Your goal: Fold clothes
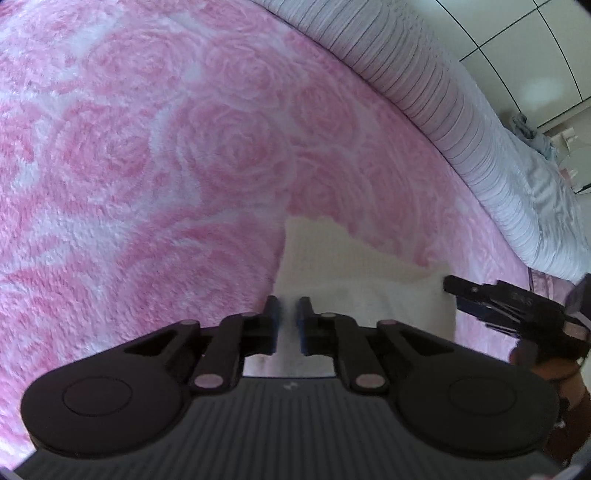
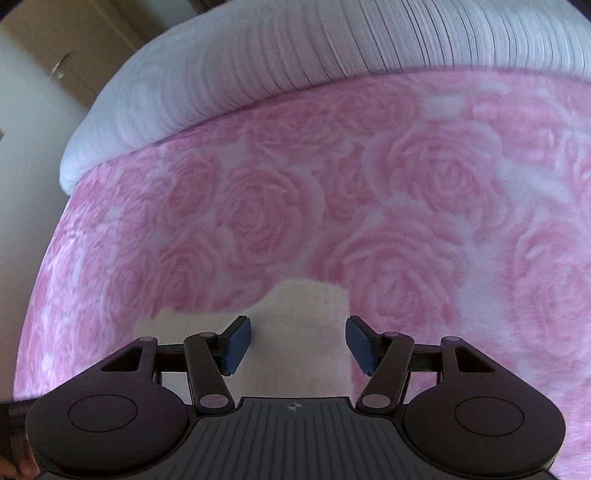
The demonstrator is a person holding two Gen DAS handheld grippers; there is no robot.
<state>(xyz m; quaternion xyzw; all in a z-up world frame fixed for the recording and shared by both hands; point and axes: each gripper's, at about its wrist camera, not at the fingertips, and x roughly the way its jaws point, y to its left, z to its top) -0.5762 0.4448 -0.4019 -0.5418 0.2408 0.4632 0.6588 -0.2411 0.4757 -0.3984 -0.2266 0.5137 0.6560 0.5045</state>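
Below, a cream white garment (image 1: 354, 266) lying flat on a pink rose-patterned blanket (image 1: 147, 155) spread over the bed. Left tool (image 1: 288, 317) low over the garment's near part, blue pads close together with only a narrow slit between, no cloth visibly pinched there. Right tool (image 2: 297, 343) also just above the garment (image 2: 306, 332), pads well apart, cloth showing in the gap but pressed by neither pad. From the left wrist view, right tool (image 1: 458, 293) at the garment's right edge, a hand (image 1: 546, 365) behind it. Beyond the blanket's far edge, a ribbed pale grey cover (image 2: 258, 74) bunched along the bed. Farther off, white cupboard doors (image 1: 517, 33); in the right wrist view, a door with a handle (image 2: 57, 68).
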